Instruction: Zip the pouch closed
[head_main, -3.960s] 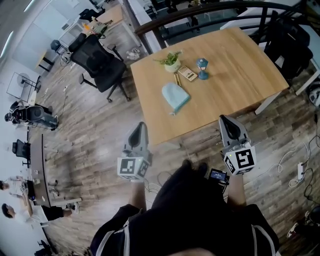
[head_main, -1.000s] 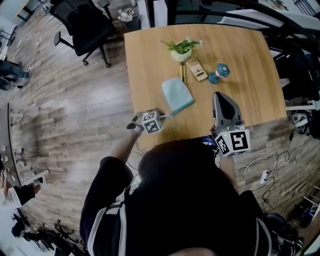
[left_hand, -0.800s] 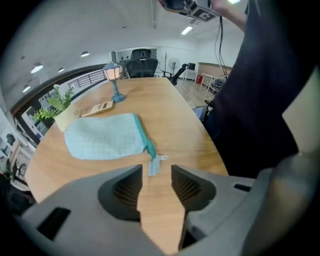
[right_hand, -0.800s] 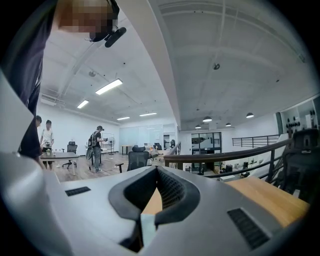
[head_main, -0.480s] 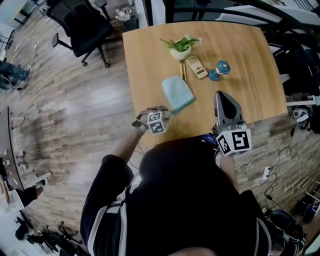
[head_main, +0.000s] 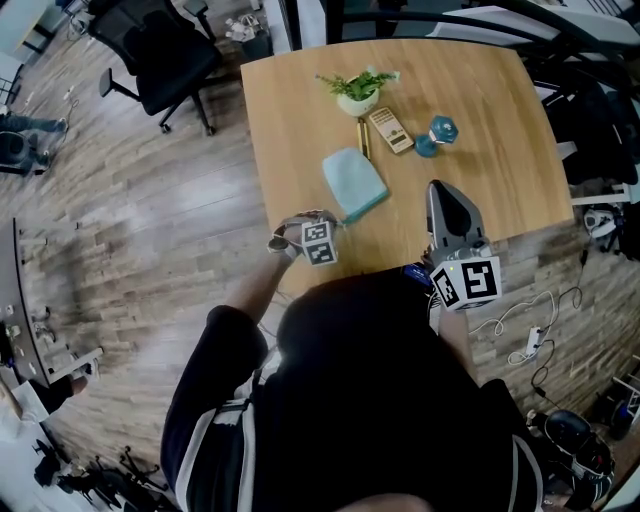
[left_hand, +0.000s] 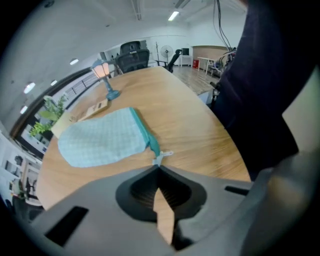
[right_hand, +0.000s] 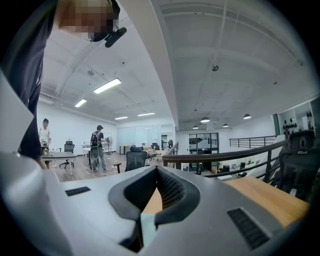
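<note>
Light-blue pouch (head_main: 354, 186) lies flat on the wooden table (head_main: 480, 110), its zipper end toward the near edge.
The right hand-held gripper (head_main: 437, 188) is held level over the table, jaws together on nothing, well apart from the pouch. The left hand-held gripper (left_hand: 157, 167) has just been closing; its tips meet, touching the end of the small zipper pull (left_hand: 162, 156).

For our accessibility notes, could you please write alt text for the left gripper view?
The left tongs, just closed, pinch the white zipper pull of a light blue pouch lying on a wooden table.
</note>
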